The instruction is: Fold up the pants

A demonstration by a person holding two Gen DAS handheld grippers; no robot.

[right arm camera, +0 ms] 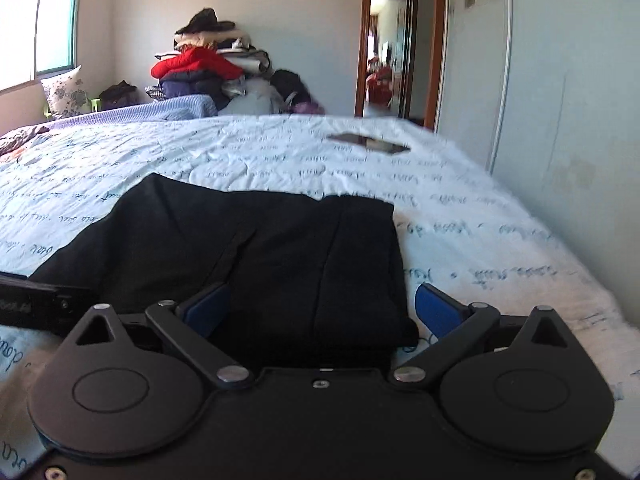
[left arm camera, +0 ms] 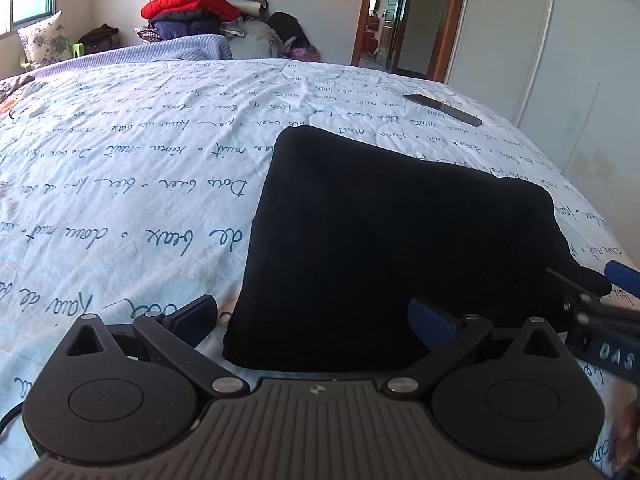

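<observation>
The black pants [left arm camera: 384,240] lie folded into a compact rectangle on the bed's white script-printed sheet [left arm camera: 120,168]. My left gripper [left arm camera: 316,320] is open, its blue pads either side of the fold's near left corner, holding nothing. My right gripper [right arm camera: 320,312] is open at the fold's near right corner, with the pants [right arm camera: 280,248] between its pads. The right gripper's fingers [left arm camera: 616,276] show at the right edge of the left wrist view. The left gripper's body [right arm camera: 32,300] shows at the left edge of the right wrist view.
A dark phone [left arm camera: 444,110] lies on the sheet beyond the pants; it also shows in the right wrist view [right arm camera: 368,142]. A pile of clothes with a red jacket [left arm camera: 188,6] stands behind the bed. A wardrobe wall [left arm camera: 560,60] runs along the right, with an open doorway [left arm camera: 392,16].
</observation>
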